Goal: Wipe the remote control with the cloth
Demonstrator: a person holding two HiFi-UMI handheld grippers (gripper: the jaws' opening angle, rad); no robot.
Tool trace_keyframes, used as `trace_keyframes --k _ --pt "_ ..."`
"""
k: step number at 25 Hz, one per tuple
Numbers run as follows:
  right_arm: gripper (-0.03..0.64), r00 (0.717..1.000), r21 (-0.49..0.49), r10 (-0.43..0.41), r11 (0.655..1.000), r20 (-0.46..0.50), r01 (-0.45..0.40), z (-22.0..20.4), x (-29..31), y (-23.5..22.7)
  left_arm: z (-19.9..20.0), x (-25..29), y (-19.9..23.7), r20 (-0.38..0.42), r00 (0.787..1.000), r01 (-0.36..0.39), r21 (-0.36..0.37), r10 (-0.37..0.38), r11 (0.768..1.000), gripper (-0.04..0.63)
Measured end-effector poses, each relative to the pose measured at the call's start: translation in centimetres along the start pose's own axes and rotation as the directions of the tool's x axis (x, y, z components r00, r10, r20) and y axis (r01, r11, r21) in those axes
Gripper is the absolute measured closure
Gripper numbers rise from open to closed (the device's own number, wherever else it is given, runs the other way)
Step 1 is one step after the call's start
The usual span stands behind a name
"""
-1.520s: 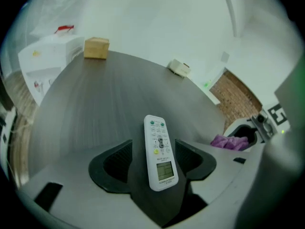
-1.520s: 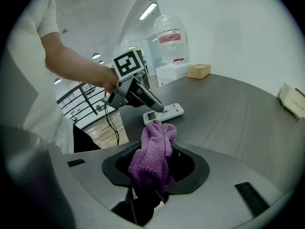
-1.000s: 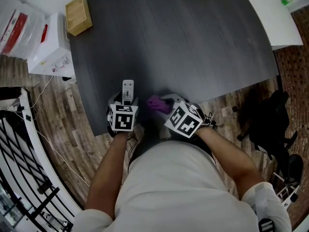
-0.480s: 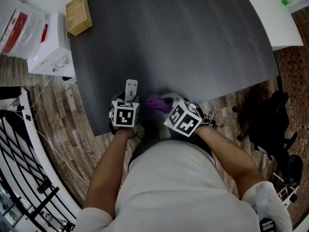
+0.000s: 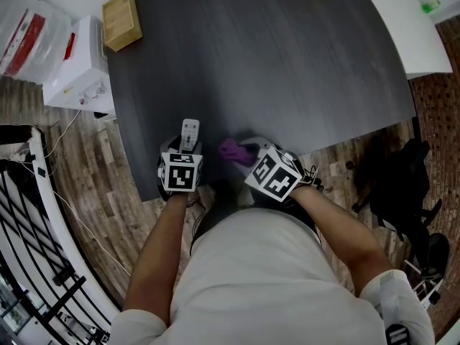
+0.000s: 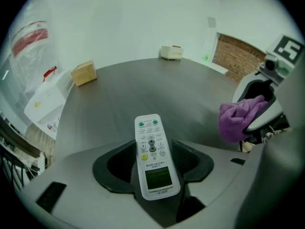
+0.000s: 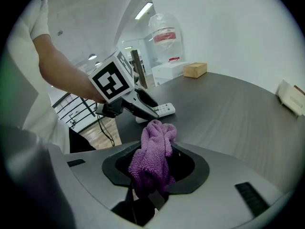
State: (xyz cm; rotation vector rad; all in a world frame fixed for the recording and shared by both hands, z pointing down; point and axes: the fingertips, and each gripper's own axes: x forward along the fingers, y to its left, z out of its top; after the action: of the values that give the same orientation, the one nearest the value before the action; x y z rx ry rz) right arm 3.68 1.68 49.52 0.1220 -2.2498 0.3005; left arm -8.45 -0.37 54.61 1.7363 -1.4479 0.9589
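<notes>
Just closing left gripper [image 6: 152, 162] jaws onto remote control [image 6: 150, 140], long axis along them; pinching cloth [image 7: 159, 137] in right gripper [image 7: 155, 168], just right of remote control.

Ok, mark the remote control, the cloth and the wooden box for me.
remote control [image 6: 151, 144], left gripper view, on its button face.
cloth [image 7: 151, 161], right gripper view, on the bunched middle.
wooden box [image 5: 121, 21], head view, on its top face.

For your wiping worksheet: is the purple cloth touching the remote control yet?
Apart. The left gripper view shows a clear stretch of dark table between the remote control and the purple cloth.
</notes>
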Motion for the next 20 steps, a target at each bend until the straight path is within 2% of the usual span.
trace_keyframes --k 4,8,14,16,17,19,20 --pt "0.471 1.000 0.005 0.004 1.000 -0.012 -0.004 -0.14 0.16 0.29 -0.16 -0.02 0.18 -0.008 1.000 -0.025 0.011 0.025 1.000 0.365" --pt "0.471 1.000 0.008 0.008 1.000 -0.018 -0.008 -0.17 0.31 0.50 -0.04 0.11 0.00 0.001 0.999 -0.044 0.056 0.044 0.997 0.367" --pt "0.471 1.000 0.001 0.008 1.000 -0.013 -0.008 0.40 0.47 0.46 0.22 0.45 0.19 -0.001 0.999 -0.045 0.067 0.045 0.997 0.367" --pt "0.471 1.000 0.000 0.007 1.000 -0.008 -0.007 0.49 0.48 0.44 0.29 0.51 0.33 0.012 1.000 -0.019 0.031 0.019 0.999 0.367" --pt "0.471 1.000 0.002 0.004 1.000 -0.007 -0.004 0.52 0.42 0.40 0.31 0.46 0.41 0.026 1.000 0.007 -0.012 -0.006 1.000 0.368" --pt "0.471 1.000 0.005 -0.003 1.000 -0.006 0.003 0.57 0.23 0.15 0.39 0.10 0.46 0.065 0.995 0.081 -0.134 -0.073 0.988 0.370" --pt "0.471 1.000 0.005 -0.008 1.000 -0.004 0.008 0.60 0.12 -0.08 0.42 -0.09 0.39 0.090 0.989 0.130 -0.207 -0.113 0.970 0.370"
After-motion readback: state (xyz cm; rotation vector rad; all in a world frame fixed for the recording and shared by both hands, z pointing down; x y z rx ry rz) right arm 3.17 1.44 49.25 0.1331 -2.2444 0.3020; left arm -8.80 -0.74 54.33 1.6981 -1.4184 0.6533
